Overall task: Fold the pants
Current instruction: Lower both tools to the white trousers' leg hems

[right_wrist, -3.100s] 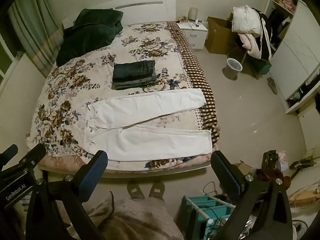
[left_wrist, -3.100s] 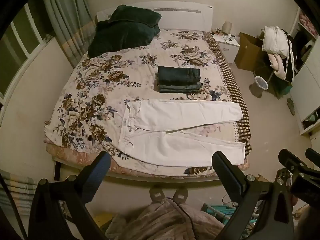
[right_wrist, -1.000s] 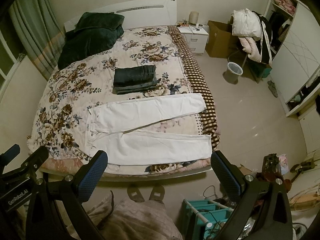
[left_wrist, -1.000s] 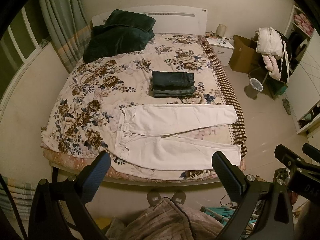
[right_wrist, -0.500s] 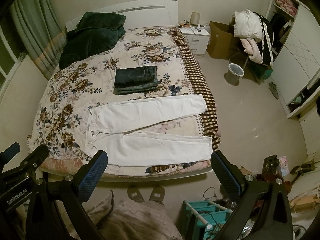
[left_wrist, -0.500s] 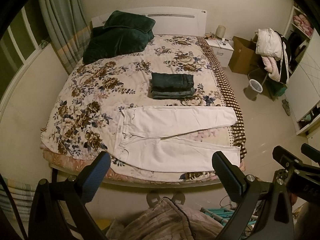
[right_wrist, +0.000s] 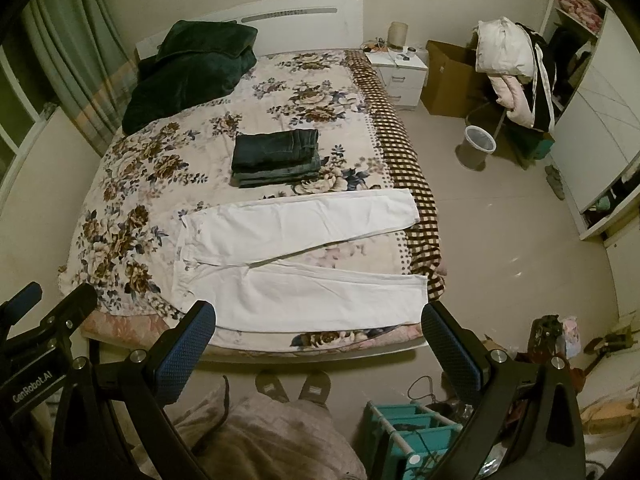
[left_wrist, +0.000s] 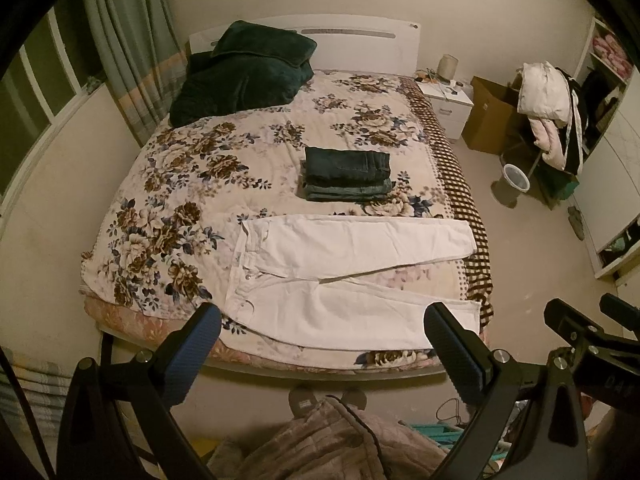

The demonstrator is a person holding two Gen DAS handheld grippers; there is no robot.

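White pants lie spread flat on the near part of the floral bed, waist to the left, both legs running right in a V. They show likewise in the right wrist view. My left gripper is open and empty, held high above the foot of the bed. My right gripper is open and empty, also well above and short of the pants. The right gripper shows at the right edge of the left wrist view; the left gripper shows at the left edge of the right wrist view.
A stack of folded dark jeans lies on the bed beyond the pants. Dark green bedding lies at the headboard. A nightstand, cardboard box, bin, clothes chair and teal rack stand on the right floor.
Both views have pulled back and risen slightly from the bed, so the pants appear a little smaller and farther. Both grippers stay open. The pants have not moved.
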